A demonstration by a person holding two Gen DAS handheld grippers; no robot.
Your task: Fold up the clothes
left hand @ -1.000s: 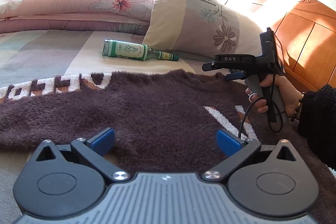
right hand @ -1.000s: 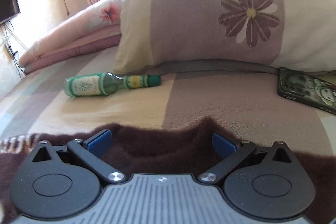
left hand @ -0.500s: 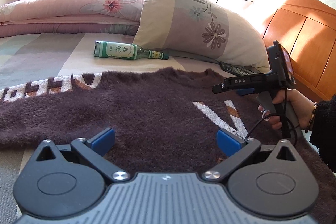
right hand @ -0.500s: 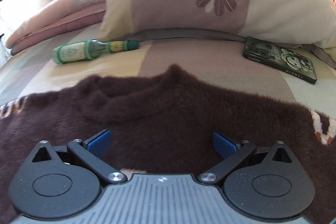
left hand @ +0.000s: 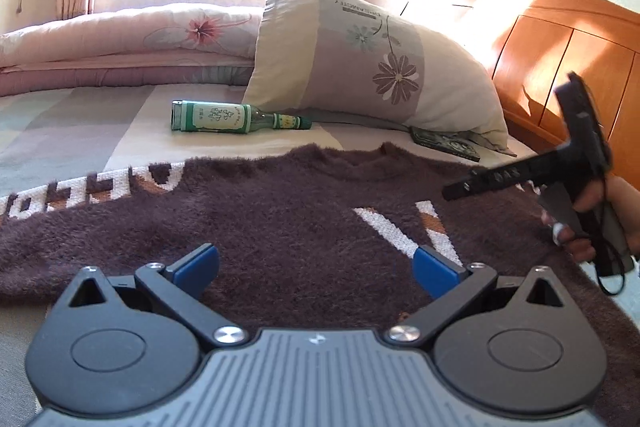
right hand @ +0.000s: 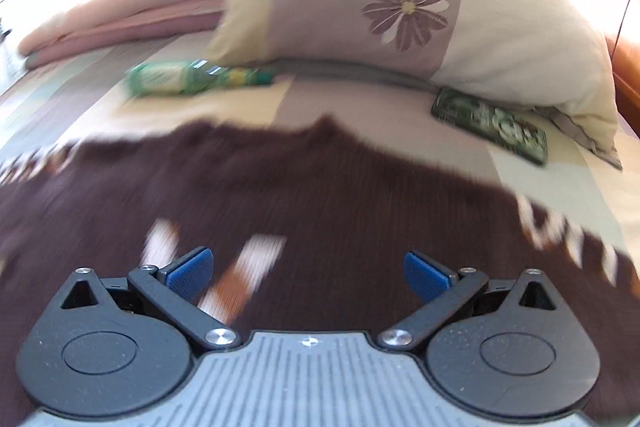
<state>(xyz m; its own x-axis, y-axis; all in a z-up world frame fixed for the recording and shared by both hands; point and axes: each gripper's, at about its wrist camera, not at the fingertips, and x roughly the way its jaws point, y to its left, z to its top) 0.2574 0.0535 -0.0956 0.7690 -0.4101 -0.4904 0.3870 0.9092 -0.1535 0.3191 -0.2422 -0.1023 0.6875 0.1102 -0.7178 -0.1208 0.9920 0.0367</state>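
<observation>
Sunlit bedroom, and the bed (left hand: 100, 131) with its striped cover is the work surface. A fuzzy dark brown sweater (left hand: 288, 219) lies spread flat across it, white and tan block letters knitted in, though I can't read them.

Left gripper (left hand: 316, 267) hovers over the sweater with blue pads wide apart, nothing between them. Right gripper (right hand: 308, 271) is the same, spread wide and empty above the knit; its view is motion-blurred. From the left camera you see the person's hand (left hand: 592, 223) holding that gripper's handle at the sweater's right side.

Beyond the collar lies a green glass bottle (left hand: 236, 117) on its side, label too small to read. A big floral pillow (left hand: 372, 67) leans behind it, printed text not legible. A phone (right hand: 492, 125) in a green case sits half tucked under the pillow. Folded pink quilt (left hand: 132, 35) at the back, wooden headboard (left hand: 560, 59) on the right.
</observation>
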